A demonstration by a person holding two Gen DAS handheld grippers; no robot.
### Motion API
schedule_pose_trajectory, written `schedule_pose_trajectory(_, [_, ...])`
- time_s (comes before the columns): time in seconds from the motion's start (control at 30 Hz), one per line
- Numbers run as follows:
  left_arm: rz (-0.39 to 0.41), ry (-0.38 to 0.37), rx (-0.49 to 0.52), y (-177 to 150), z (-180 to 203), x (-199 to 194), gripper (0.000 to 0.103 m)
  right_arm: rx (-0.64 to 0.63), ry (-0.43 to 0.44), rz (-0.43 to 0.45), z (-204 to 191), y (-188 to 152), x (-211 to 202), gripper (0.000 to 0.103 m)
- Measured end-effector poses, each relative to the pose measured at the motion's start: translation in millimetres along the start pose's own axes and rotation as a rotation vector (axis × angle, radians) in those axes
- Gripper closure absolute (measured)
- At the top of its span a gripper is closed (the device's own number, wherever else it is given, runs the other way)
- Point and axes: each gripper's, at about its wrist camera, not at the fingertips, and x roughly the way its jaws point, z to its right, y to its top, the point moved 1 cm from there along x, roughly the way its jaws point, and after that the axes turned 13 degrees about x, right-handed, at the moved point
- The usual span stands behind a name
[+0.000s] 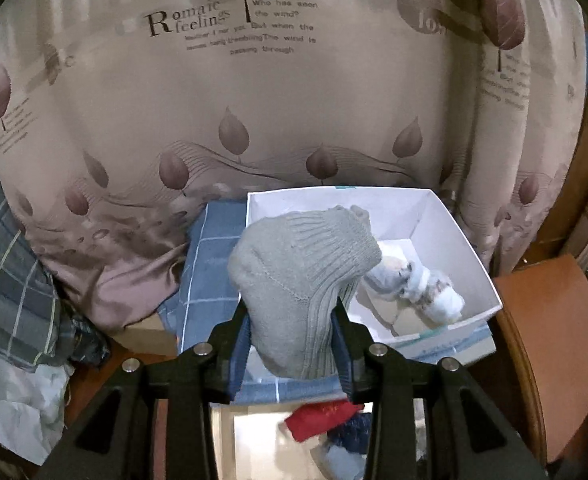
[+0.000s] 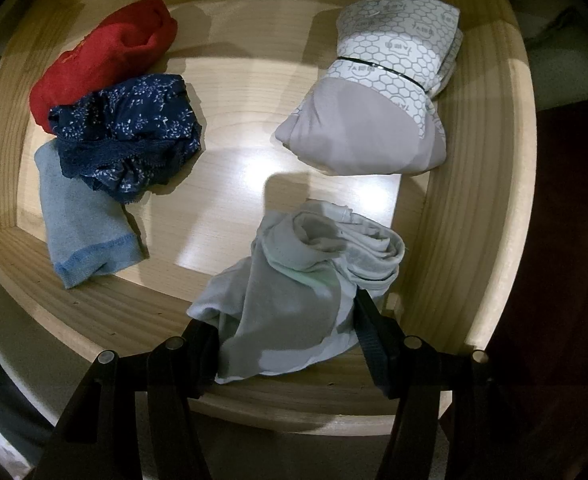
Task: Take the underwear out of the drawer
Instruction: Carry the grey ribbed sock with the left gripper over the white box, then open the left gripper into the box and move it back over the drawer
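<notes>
My left gripper point(image 1: 291, 328) is shut on a grey ribbed knit garment point(image 1: 302, 272) and holds it above the near left corner of a white cardboard box point(image 1: 434, 220). A rolled pale printed garment point(image 1: 418, 284) lies inside the box. My right gripper point(image 2: 289, 328) is shut on a pale grey underwear piece point(image 2: 294, 296) at the near right of the wooden drawer point(image 2: 474, 208). In the drawer also lie a red piece point(image 2: 101, 56), a navy floral lace piece point(image 2: 129, 132), a light blue piece point(image 2: 81, 220) and a taupe piece with a honeycomb-print band point(image 2: 374, 112).
A leaf-print curtain point(image 1: 253, 100) hangs behind the box. The box sits on blue checked cloth point(image 1: 209, 272). Plaid fabric point(image 1: 9, 260) is piled at left. A brown wooden surface point(image 1: 554, 340) is at right. Below the left gripper the red piece point(image 1: 318, 420) shows.
</notes>
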Motion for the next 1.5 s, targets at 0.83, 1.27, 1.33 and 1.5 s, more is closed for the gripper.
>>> schedule_pose_trajectory(0.83, [-0.204, 0.034, 0.014, 4.5, 11.3, 104.1, 0.062, 0.011, 0.008, 0.003, 6.7, 1.1, -6.3, 0.045])
schedule_pose_trajectory(1.27, [-0.238, -0.013, 0.025, -4.1, 8.9, 103.8, 0.046, 0.022, -0.002, -0.001, 0.0, 5.6, 1.2, 0.044])
schedule_pose_trajectory(1.33, [-0.231, -0.026, 0.016, -3.8, 7.3, 98.6, 0.046, 0.021, -0.003, -0.002, -0.2, 6.6, 1.7, 0.044])
schedule_pose_trajectory(1.5, [-0.21, -0.021, 0.026, -8.7, 4.5, 81.4, 0.046, 0.022, -0.004, -0.003, 0.3, 6.9, 2.2, 0.044])
